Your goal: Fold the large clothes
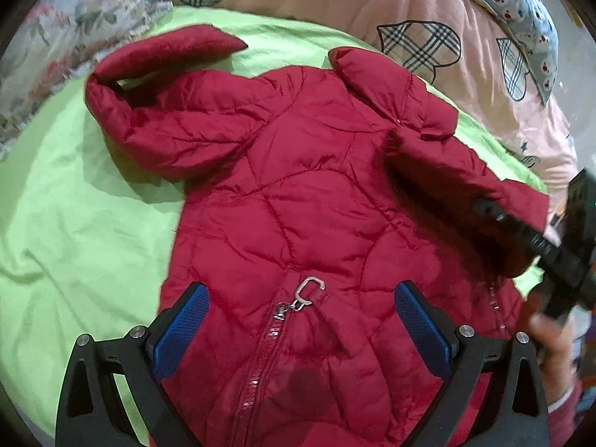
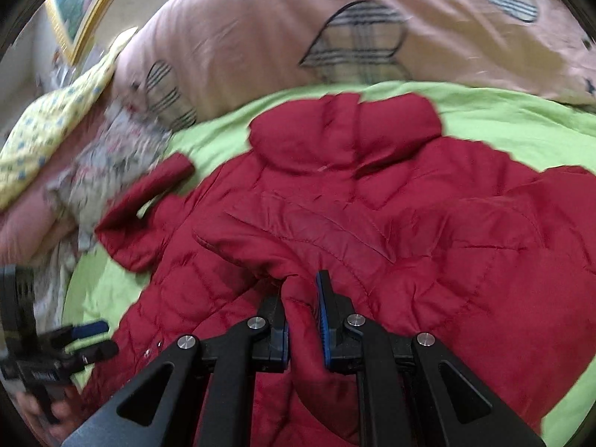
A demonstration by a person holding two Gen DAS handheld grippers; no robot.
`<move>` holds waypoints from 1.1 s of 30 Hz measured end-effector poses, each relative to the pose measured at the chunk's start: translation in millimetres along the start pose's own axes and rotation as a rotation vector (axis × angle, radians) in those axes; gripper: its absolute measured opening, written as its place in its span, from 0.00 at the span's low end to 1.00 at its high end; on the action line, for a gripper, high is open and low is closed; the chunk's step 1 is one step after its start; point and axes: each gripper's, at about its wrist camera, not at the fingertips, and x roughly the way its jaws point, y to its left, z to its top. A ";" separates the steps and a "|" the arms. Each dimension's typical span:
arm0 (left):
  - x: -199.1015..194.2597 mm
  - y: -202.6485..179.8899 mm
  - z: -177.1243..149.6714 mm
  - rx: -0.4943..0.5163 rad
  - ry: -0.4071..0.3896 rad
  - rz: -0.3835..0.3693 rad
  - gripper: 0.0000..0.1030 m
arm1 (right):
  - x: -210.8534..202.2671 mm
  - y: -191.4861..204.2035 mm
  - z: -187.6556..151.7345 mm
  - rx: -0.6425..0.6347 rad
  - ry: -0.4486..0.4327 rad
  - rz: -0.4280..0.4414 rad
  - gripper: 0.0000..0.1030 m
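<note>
1. Right gripper (image 2: 302, 311): fingers clenched on a thin sleeve (image 2: 298, 298) fold between them; slick fabric may slip free.
2. Left gripper (image 1: 301, 320): fingers released, spread over the jacket (image 1: 298, 193); zipper pull (image 1: 309, 290) between them may snag.
3. Jacket lies beyond on the bed (image 1: 74, 205); soft sheet may bunch.

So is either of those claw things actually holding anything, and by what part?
The right gripper is pinching the red puffer jacket by its sleeve, which is folded in across the front. The left gripper is open above the zipper, holding nothing.
</note>
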 end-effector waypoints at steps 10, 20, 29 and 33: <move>40.7 19.5 62.1 -0.113 0.094 -0.246 0.97 | 18.9 33.1 -15.4 -0.142 0.068 0.120 0.16; 129.3 10.9 109.0 -0.085 0.207 -0.315 0.41 | 20.1 30.3 -16.5 -0.122 0.075 0.124 0.17; 111.0 -3.5 113.7 0.047 0.066 -0.255 0.14 | 0.2 11.6 -24.7 -0.029 0.084 0.135 0.41; 94.9 5.8 110.8 0.085 -0.065 -0.124 0.13 | -31.9 -3.8 -25.6 0.008 0.006 0.075 0.44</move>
